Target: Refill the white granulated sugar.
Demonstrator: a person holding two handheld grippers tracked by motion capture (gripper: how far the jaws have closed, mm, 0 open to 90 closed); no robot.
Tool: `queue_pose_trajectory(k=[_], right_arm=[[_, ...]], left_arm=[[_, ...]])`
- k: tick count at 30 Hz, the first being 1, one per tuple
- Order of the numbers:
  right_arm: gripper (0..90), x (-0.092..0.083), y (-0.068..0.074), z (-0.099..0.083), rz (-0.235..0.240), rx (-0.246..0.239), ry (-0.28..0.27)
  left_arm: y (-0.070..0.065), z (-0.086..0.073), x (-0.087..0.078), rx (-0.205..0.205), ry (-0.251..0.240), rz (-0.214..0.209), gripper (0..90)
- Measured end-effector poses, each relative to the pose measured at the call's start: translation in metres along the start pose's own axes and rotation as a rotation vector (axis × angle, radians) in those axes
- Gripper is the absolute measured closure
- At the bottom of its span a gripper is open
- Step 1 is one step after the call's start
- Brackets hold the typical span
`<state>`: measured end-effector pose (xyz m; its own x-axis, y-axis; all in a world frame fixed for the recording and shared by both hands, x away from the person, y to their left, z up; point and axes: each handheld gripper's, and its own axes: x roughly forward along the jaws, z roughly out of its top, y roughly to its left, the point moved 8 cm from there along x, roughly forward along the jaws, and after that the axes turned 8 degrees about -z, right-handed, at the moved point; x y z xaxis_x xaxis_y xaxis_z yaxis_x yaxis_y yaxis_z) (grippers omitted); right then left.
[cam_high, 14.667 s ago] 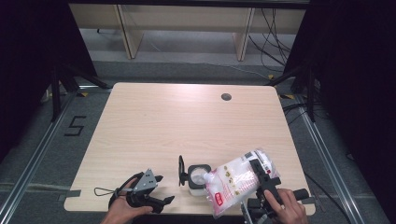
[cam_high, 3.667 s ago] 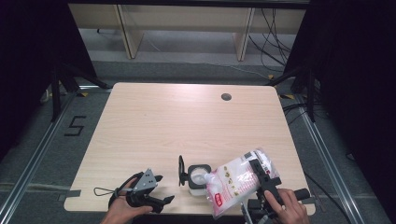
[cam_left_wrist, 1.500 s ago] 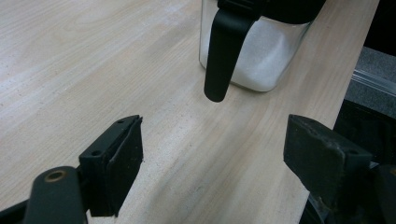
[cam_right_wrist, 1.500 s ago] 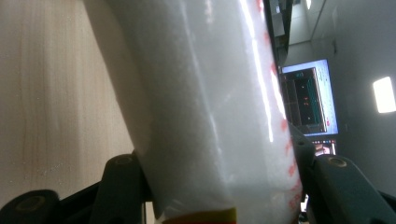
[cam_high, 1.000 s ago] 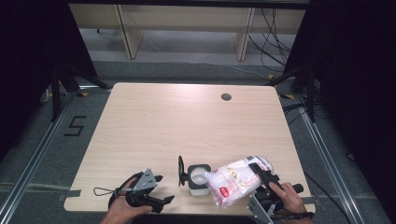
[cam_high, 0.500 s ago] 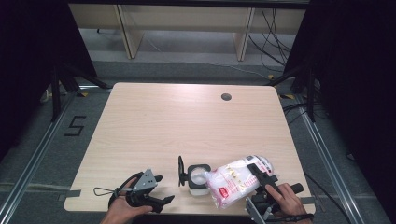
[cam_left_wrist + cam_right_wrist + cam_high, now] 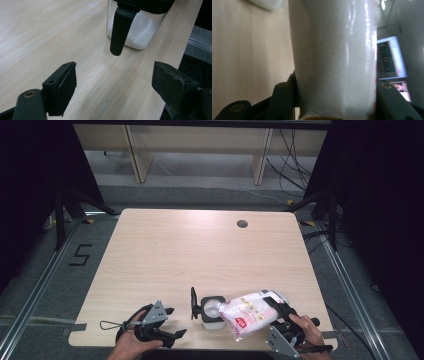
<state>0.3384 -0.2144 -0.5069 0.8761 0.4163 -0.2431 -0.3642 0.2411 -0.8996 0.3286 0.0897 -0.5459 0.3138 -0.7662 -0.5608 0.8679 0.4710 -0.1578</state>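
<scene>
A: Where was the bag?

B: Clamped in the right gripper, tipped over the open jar near the worktop's front edge.

A: Handling?

B: Soft, shifting, probably hefty; best squeezed mid-body. The left gripper sat open, holding nothing.

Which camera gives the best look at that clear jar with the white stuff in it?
The left gripper view: the jar stands close ahead, its clear wall, white grains and hanging black lid flap plain. The high view shows it small, from above, the bag tipped at its mouth. The right gripper view catches perhaps a blurred corner.
</scene>
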Motion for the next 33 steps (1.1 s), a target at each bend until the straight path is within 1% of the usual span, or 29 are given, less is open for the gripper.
queue_pose_trajectory(k=[1, 2, 3, 4, 5, 6, 7, 8, 9, 10, 11, 12, 13, 14, 15, 16, 17, 19, 20, 22, 23, 24, 26, 27, 28, 30, 31, 32, 33], right_arm=[[54.7, 0.001, -0.001, 0.001, 0.005, -0.01, -0.021], [54.8, 0.003, -0.003, 0.002, 0.011, -0.031, -0.045], [54.8, 0.004, 0.001, 0.001, 0.034, 0.022, -0.056], [54.8, 0.005, 0.003, 0.0, 0.042, 0.078, -0.05], [54.8, 0.007, 0.003, 0.0, 0.062, 0.075, -0.068], [54.9, 0.008, 0.007, -0.001, 0.081, 0.125, -0.066], [55.0, 0.009, 0.007, -0.001, 0.094, 0.123, -0.073], [55.0, 0.011, 0.01, -0.003, 0.113, 0.173, -0.07], [55.0, 0.012, 0.011, -0.005, 0.123, 0.193, -0.072], [55.1, 0.014, 0.011, -0.007, 0.13, 0.212, -0.074], [55.1, 0.015, 0.012, -0.009, 0.131, 0.24, -0.065], [55.1, 0.018, 0.01, -0.01, 0.137, 0.23, -0.077], [55.2, 0.02, 0.011, -0.014, 0.135, 0.277, -0.059], [55.3, 0.022, 0.011, -0.016, 0.151, 0.274, -0.064], [55.4, 0.024, 0.012, -0.018, 0.154, 0.313, -0.061], [55.5, 0.025, 0.013, -0.018, 0.178, 0.344, -0.073], [55.5, 0.026, 0.012, -0.02, 0.17, 0.359, -0.077], [55.6, 0.028, 0.01, -0.022, 0.177, 0.423, -0.074], [55.6, 0.029, 0.008, -0.024, 0.174, 0.452, -0.08], [55.6, 0.029, 0.005, -0.028, 0.174, 0.507, -0.081], [55.6, 0.029, 0.005, -0.03, 0.171, 0.527, -0.08], [55.6, 0.029, 0.004, -0.031, 0.172, 0.537, -0.082], [55.6, 0.029, 0.003, -0.034, 0.173, 0.576, -0.082], [55.6, 0.029, 0.003, -0.035, 0.17, 0.601, -0.072], [55.6, 0.03, 0.002, -0.036, 0.169, 0.611, -0.078], [55.6, 0.03, 0.0, -0.04, 0.169, 0.635, -0.074], [55.5, 0.029, 0.0, -0.04, 0.17, 0.657, -0.071], [55.5, 0.031, -0.002, -0.041, 0.152, 0.67, -0.085], [55.5, 0.03, -0.002, -0.043, 0.166, 0.676, -0.078]], left_arm=[[0.0, 0.0, 0.0, 0.0, 0.001, 0.0, 19.5], [0.0, 0.0, 0.0, 0.001, 0.0, 0.001, 19.5], [0.0, 0.0, 0.0, 0.001, 0.001, 0.002, 19.5], [0.001, -0.001, -0.001, 0.006, 0.008, 0.004, 19.5], [0.001, -0.001, -0.001, 0.006, 0.008, 0.004, 19.5], [0.001, 0.0, 0.0, 0.005, 0.0, 0.0, 19.5], [0.001, 0.0, 0.0, 0.004, 0.0, 0.0, 19.5], [0.001, 0.0, 0.0, 0.006, 0.0, 0.0, 19.5], [0.001, 0.0, 0.0, 0.006, -0.002, 0.0, 19.5], [0.002, 0.0, 0.0, 0.021, 0.01, 0.002, 19.5], [0.002, 0.0, 0.0, 0.036, 0.001, -0.002, 19.5], [0.002, 0.0, -0.001, 0.034, 0.013, 0.001, 19.5], [0.002, 0.0, 0.0, 0.033, 0.001, -0.001, 19.4], [0.001, 0.0, 0.0, 0.001, -0.003, 0.005, 19.5], [0.003, 0.0, -0.001, 0.016, 0.006, 0.016, 19.5], [0.009, 0.001, -0.003, 0.063, 0.014, 0.05, 19.5], [0.005, -0.001, -0.002, 0.016, 0.015, 0.032, 19.5], [0.002, -0.002, -0.001, -0.003, 0.016, 0.006, 19.5], [0.001, -0.001, -0.001, -0.001, 0.012, 0.004, 19.5], [0.002, -0.001, -0.001, 0.017, 0.014, 0.004, 19.5], [0.002, -0.001, -0.001, -0.005, 0.011, 0.007, 19.5], [0.002, -0.001, -0.001, -0.005, 0.012, 0.008, 19.5], [0.002, -0.002, -0.001, -0.005, 0.013, 0.008, 19.5], [0.001, -0.001, 0.0, -0.006, 0.009, 0.003, 19.5], [0.0, -0.001, 0.0, -0.012, 0.003, -0.002, 19.5], [0.0, -0.001, 0.0, -0.013, 0.001, 0.001, 19.5], [0.001, -0.001, 0.0, -0.007, 0.009, 0.003, 19.5], [0.001, -0.001, 0.0, -0.007, 0.008, 0.003, 19.5], [0.002, -0.002, -0.001, -0.002, 0.014, 0.007, 19.5]])
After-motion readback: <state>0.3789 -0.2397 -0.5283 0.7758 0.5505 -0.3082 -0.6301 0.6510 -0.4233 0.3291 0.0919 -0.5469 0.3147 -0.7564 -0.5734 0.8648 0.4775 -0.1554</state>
